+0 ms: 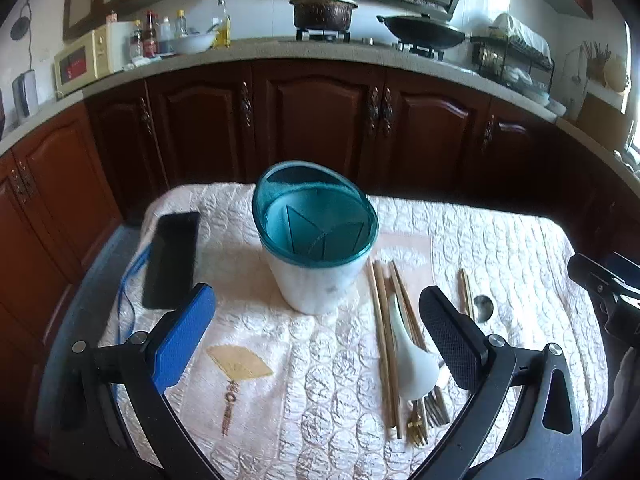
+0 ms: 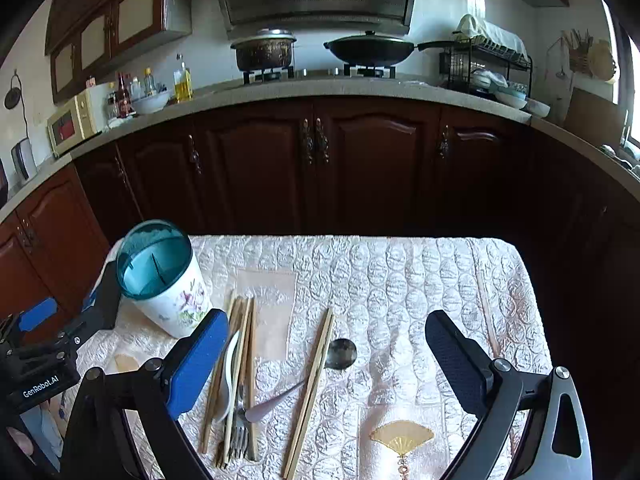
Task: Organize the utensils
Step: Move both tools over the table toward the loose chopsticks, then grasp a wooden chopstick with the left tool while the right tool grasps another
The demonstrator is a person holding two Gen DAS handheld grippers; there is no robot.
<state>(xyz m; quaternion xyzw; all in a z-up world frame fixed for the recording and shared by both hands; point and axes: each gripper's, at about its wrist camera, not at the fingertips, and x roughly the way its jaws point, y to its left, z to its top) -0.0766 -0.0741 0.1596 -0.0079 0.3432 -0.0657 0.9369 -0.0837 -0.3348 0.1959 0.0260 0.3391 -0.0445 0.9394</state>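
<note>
Right gripper agape, empty, over chopsticks; left gripper likewise agape. Sticks light, stiff, slick, likely to roll: pinch the pair mid-length.

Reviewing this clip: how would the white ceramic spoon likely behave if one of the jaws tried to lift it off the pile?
The white ceramic spoon looks glazed and smooth, so it may slip between flat pads. It lies across chopsticks and forks, so lifting it could nudge them. If it is ceramic, as it appears, a drop might chip it, though the quilted cloth would likely cushion it.
</note>
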